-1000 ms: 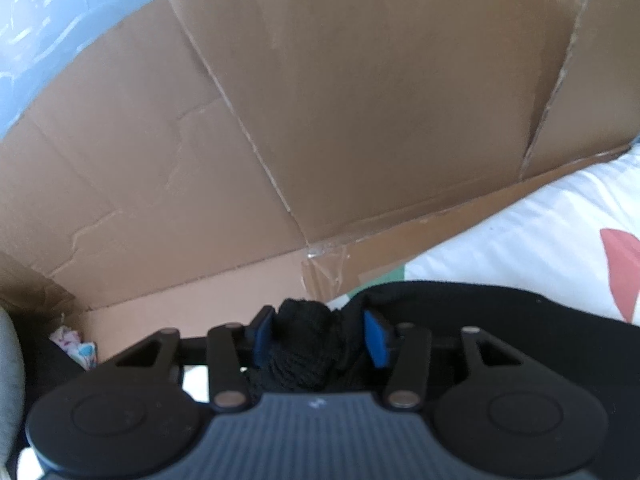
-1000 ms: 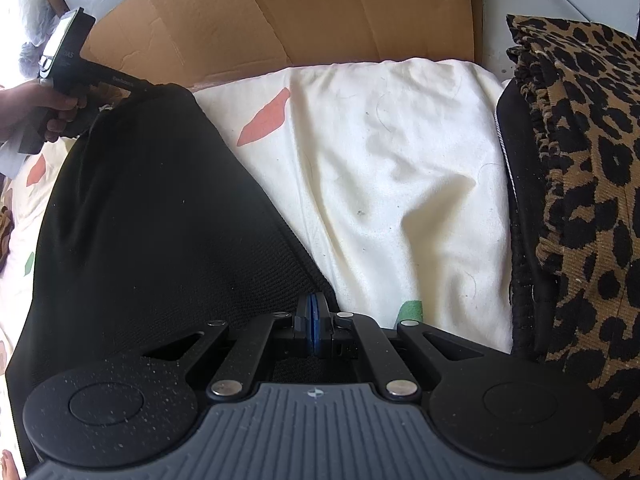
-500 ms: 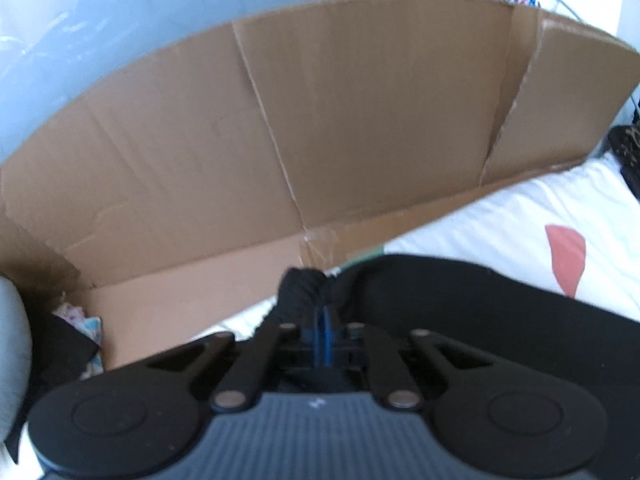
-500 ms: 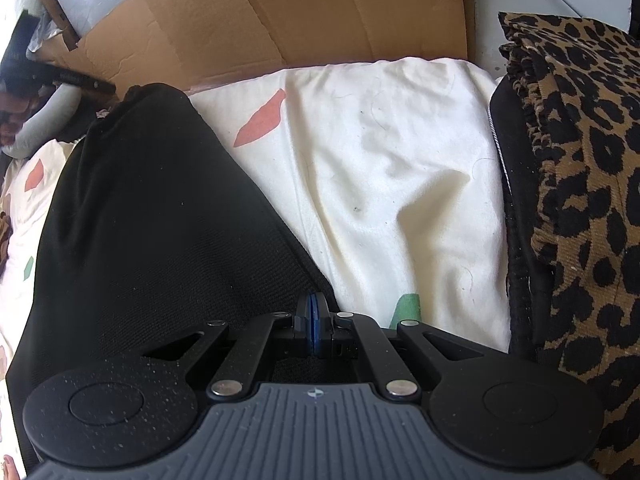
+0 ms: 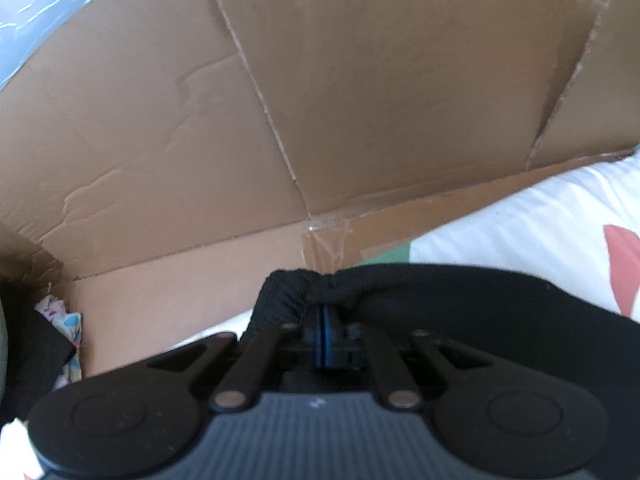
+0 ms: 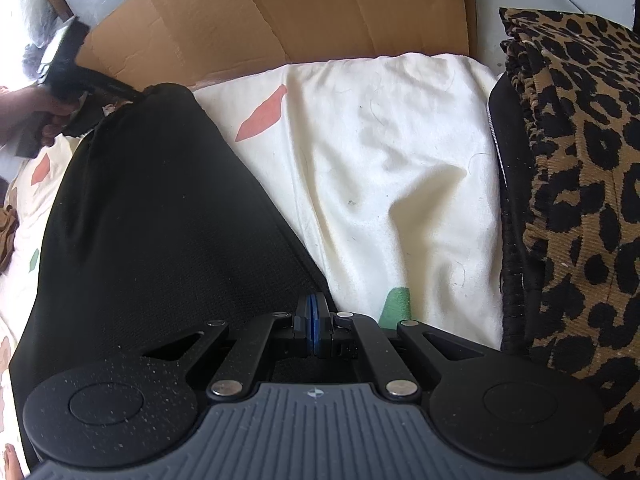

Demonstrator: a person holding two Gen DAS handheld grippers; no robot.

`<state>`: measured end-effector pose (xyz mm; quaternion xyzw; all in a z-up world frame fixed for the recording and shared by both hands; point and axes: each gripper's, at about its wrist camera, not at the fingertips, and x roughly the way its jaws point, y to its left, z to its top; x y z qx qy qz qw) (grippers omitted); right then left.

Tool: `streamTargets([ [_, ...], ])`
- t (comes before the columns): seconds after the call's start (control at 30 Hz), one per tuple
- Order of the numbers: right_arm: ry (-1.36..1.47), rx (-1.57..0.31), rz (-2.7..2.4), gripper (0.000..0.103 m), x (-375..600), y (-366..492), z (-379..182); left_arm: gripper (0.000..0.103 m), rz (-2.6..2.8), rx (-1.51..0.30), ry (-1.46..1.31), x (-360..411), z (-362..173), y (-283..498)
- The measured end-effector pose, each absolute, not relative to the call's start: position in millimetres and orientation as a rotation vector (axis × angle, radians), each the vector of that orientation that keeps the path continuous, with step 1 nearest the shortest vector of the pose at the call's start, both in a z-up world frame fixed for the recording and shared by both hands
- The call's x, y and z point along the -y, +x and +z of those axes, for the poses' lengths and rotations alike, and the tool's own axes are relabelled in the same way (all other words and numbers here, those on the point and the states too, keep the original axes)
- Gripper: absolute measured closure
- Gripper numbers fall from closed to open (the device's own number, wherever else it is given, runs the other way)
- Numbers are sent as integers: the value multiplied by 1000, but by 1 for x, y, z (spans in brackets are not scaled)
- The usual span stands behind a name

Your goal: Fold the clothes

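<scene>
The black garment (image 6: pixel 152 216), a fine-ribbed knit, lies stretched across a creased cream sheet (image 6: pixel 384 184) printed with coral and green leaf shapes; creased brown cardboard (image 5: pixel 320 112) stands behind; a leopard-print fabric (image 6: pixel 576 168) is heaped at the right; no writing is legible; the left gripper (image 5: pixel 322 316) pinches a bunched corner; the right gripper (image 6: pixel 314 312) is clamped on the near edge.

The right gripper (image 6: pixel 314 322) pinches the near corner of a black garment (image 6: pixel 160 216) spread on a white sheet (image 6: pixel 380 168); the left gripper (image 6: pixel 132 94) grips its far corner.
</scene>
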<state>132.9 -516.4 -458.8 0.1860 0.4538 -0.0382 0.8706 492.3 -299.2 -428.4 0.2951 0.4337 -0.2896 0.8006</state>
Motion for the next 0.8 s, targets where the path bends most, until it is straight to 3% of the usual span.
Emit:
streamTargets([
  [0.33,350,-960,-126,97,519,122,-443,96,-635,-900,672,302,-411,482],
  [0.6,374,-877,-98,100,517,108,-425,96,-679,-879,644,262,-378,454],
  [0.8,342,-885,-36,99,495,124,-425,96,-702,-912,609,233,-383,438],
])
